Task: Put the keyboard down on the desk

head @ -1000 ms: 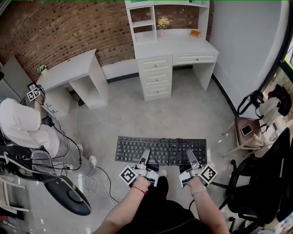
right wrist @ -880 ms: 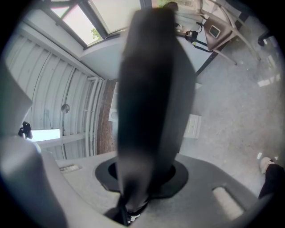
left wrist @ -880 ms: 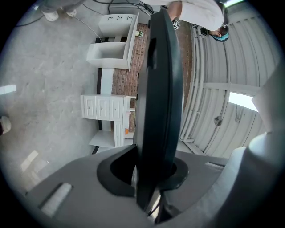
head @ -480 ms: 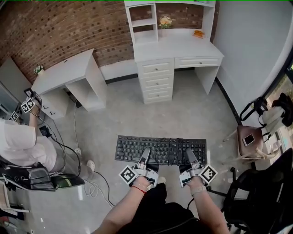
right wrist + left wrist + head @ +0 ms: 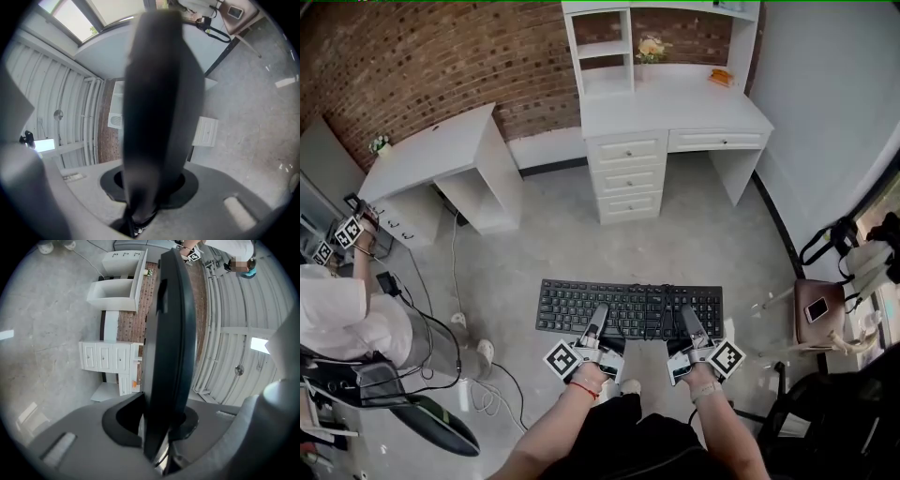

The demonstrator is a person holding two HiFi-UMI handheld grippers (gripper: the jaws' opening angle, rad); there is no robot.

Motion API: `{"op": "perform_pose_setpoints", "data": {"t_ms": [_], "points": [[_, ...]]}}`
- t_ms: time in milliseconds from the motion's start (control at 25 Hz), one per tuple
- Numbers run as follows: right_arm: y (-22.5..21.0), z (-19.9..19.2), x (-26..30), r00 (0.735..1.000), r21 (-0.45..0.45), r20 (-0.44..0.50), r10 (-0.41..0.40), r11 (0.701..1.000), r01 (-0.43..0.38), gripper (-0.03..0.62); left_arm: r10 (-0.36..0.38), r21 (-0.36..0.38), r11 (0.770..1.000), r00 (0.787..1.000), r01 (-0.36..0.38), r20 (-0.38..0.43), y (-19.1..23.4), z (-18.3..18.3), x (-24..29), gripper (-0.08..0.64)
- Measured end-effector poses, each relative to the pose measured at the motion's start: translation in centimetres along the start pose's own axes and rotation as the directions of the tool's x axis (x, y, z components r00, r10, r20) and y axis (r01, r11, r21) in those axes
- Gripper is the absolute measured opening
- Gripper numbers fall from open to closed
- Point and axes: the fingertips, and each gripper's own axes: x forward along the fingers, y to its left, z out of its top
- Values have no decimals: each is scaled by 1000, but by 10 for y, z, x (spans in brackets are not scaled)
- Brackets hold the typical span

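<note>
The left gripper (image 5: 598,322) and right gripper (image 5: 688,323) are each pinching the keyboard (image 5: 628,307) by its near edge, carrying it level over the floor, well apart from the desk (image 5: 675,105). It's looking stiff, light and smooth, so two spaced edge grips are suiting it

No readable text anywhere. Key legends on the keyboard (image 5: 628,309) are too small to make out in the head view, and both gripper views show it edge-on, blurred on the right. The left gripper (image 5: 598,321) and right gripper (image 5: 688,321) carry only black-and-white square patterns, no characters.
</note>
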Motion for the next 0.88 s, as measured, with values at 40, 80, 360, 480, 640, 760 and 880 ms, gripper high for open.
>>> {"op": "perform_pose_setpoints", "data": {"t_ms": [40,80,360,480,640,760,880], "points": [[-3,2,6,1000,-4,-2,-1,1000,1,83,-1,1,1000,1000,1,1,3,3,5,74],[-6,4,11,1000,-10,-3,-1,1000,1,83,-1,3,1000,1000,1,1,6,6,9,75],[-22,14,25,1000,-2,-9,-2,1000,2,83,1,-3,1000,1000,-1,8,25,7,24,74],[-24,17,32,1000,4,-7,-9,1000,9,83,4,6,1000,1000,-4,7,28,12,31,75],[-24,21,46,1000,17,-10,-25,1000,25,83,23,-10,1000,1000,-22,18,28,17,44,75],[-29,27,55,999,18,-17,-48,999,49,83,33,-17,999,999,-33,18,34,19,54,74],[-32,34,70,998,26,-24,-57,998,58,83,44,-26,999,999,-44,25,38,24,68,74]]}}
